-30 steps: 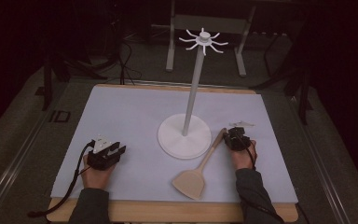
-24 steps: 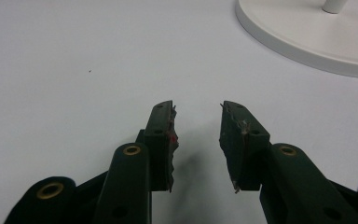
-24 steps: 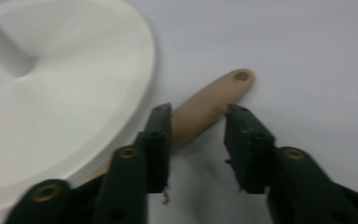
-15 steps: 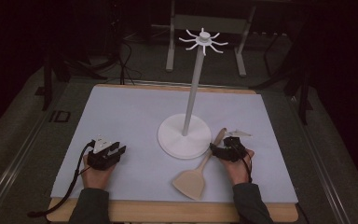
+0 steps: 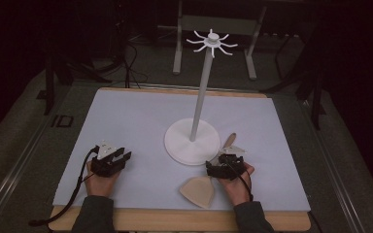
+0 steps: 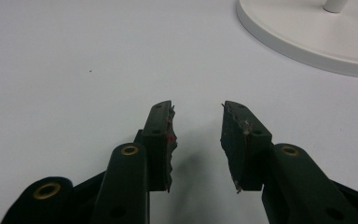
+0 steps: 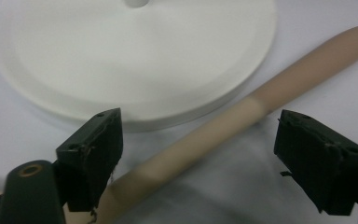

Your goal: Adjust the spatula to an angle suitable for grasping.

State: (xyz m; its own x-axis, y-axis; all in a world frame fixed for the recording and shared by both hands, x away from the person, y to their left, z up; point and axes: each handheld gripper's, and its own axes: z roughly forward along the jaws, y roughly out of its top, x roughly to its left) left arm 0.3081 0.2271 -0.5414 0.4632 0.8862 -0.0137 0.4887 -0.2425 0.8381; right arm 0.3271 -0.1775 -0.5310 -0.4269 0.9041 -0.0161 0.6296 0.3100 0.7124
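Lying at the near right of the pale sheet (image 5: 141, 121), a beige spatula (image 5: 197, 190) points its broad, flat blade toward the near edge, while its slim handle runs away to the far right, passing close by the rim of the round white base (image 5: 192, 141). Seen from the right gripper view, the handle (image 7: 242, 112) is a smooth round rod in two tan shades, darker toward the far end, where a small hole pierces the tip.

Over that handle hovers the right gripper (image 5: 226, 165), held in the person's right hand (image 5: 237, 182). Its jaws are spread wide, one on each side of the handle, with clear gaps both sides; nothing is gripped.

At the near left, the left gripper (image 5: 110, 160) rests in the left hand (image 5: 99, 179), well apart from the spatula. Its jaws stand parted by a moderate gap over bare sheet, holding nothing.

Farther off, a thin white pole (image 5: 201, 92) rises from the base to a crown of curved hooks (image 5: 212, 41). Beneath the sheet, a wooden board (image 5: 175, 221) shows along the near edge.
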